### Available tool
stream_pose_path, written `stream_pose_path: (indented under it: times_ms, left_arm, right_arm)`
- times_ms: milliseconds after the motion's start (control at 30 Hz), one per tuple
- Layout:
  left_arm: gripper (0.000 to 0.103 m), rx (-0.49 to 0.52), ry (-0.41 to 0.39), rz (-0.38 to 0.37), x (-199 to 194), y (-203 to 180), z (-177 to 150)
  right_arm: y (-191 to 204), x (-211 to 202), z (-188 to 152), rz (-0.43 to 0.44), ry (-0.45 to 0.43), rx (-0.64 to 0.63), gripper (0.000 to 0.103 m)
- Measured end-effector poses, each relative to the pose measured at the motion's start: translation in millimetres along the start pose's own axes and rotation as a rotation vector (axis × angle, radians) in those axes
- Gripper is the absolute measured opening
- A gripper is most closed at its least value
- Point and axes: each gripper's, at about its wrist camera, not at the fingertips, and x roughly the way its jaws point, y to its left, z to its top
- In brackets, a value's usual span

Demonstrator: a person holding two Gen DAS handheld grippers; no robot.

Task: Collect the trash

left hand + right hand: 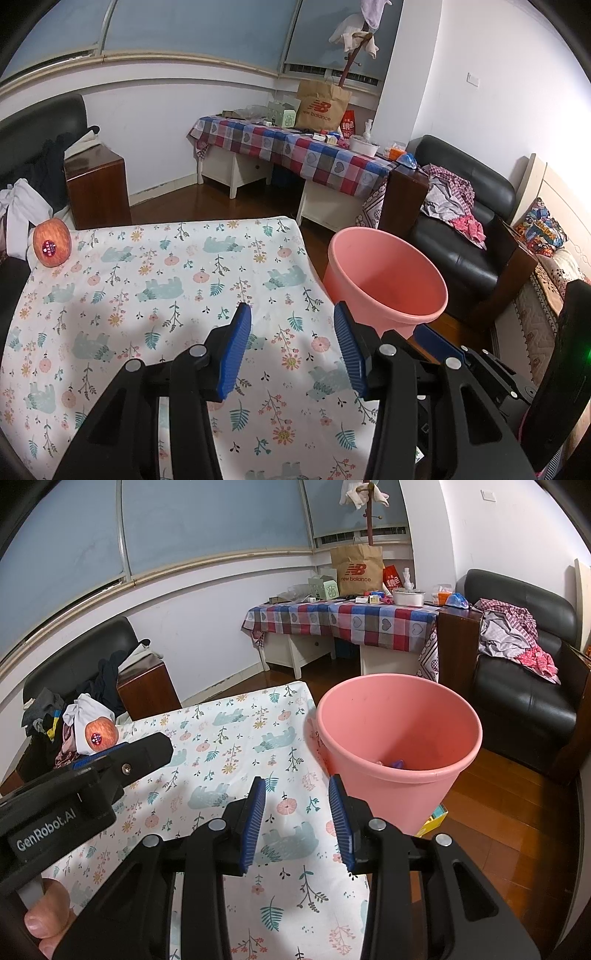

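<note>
Both grippers hang over the desk w/ its floral-and-bear cloth, pointing down and away at the far end of the room. Left gripper: jaws spread wide, nothing between the blue pads, only cloth underneath. Right gripper: jaws parted a bit narrower, also empty, pads touching nothing.

The pink bin stands on the floor just beside the desk's right edge. Left wrist view catches it at an angle — rim and inner wall only, the bottom hidden. Right wrist view looks straight down the mouth, and there at the bottom sit small bits of trash, one purplish, too small to name.

An apple w/ a round sticker sits at the far left corner of the desk, well apart from both sets of jaws. Right view shows it too, partly behind the left gripper's black body, which crosses that frame's left side w/ its printed label. Fingertips of the hand carrying it show at the bottom left — left view gives no hand at all.

Under the bin's near side, right view only: a yellow-and-teal box on the floor. Far back in both views: a checked-cloth table w/ a brown paper bag, plus a black armchair piled w/ clothes.
</note>
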Motion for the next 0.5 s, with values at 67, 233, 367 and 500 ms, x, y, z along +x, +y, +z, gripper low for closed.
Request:
stream_pose_path:
  times_ms: [67,233,367,500]
  left_arm:
    - [0.047,0.0,0.003,0.0,1,1,-2]
    - [0.047,0.0,-0.002,0.008,3,1,-9]
    - [0.047,-0.002,0.005,0.008,3,1,-12]
    - [0.047,-0.002,0.01,0.005,3,2,-8]
  right_arm:
    - [0,0,1,0.0,-0.001,0.0,0.036]
    - [0,0,1,-0.001,-0.001,0.001,0.036]
    - [0,0,1,0.0,0.0,0.001,0.036]
    - [0,0,2,-0.001,0.0,0.0,0.036]
